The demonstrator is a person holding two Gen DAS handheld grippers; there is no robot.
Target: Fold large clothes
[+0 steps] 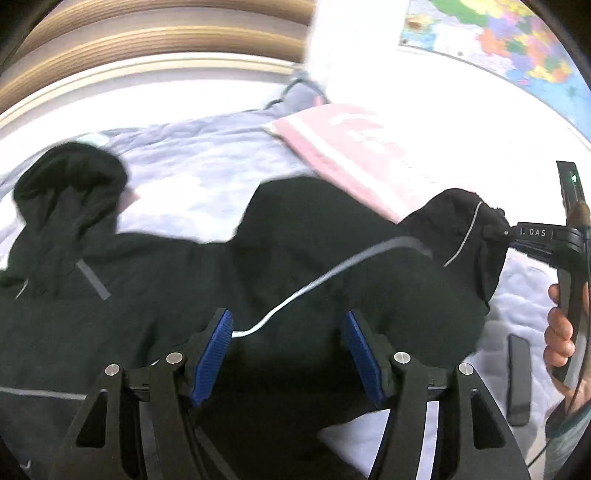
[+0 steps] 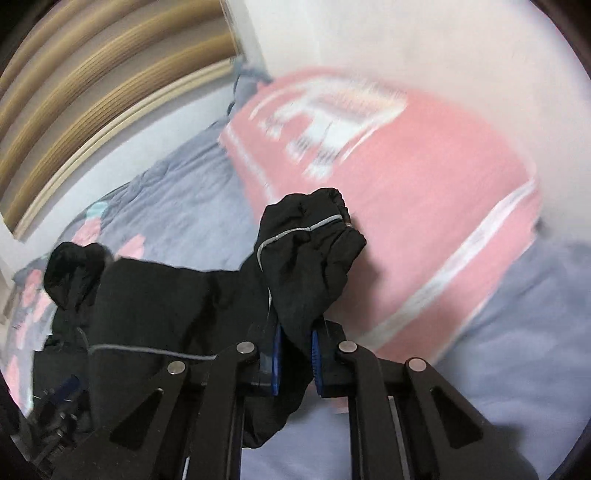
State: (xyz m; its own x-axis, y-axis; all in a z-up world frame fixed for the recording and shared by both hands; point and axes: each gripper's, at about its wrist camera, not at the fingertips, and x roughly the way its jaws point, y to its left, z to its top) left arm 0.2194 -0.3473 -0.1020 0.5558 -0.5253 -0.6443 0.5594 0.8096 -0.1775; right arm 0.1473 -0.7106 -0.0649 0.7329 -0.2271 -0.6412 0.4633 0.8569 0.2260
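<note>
A black jacket [image 1: 295, 258] with thin grey-white piping lies spread on a lilac bedspread [image 1: 192, 173]. My left gripper [image 1: 288, 354] is open, its blue pads just above the jacket's body, holding nothing. My right gripper [image 2: 297, 354] is shut on a jacket sleeve [image 2: 306, 258] and holds its cuff end lifted off the bed. In the left wrist view the right gripper [image 1: 517, 236] shows at the far right, clamped on that sleeve [image 1: 458, 236]. The other sleeve [image 1: 70, 184] lies bunched at the far left.
A pink and white folded blanket [image 2: 424, 192] lies on the bed behind the sleeve. A dark phone-like slab [image 1: 519, 380] lies on the bedspread at the right. A wooden headboard [image 1: 147, 40] and a wall map [image 1: 517, 33] stand beyond.
</note>
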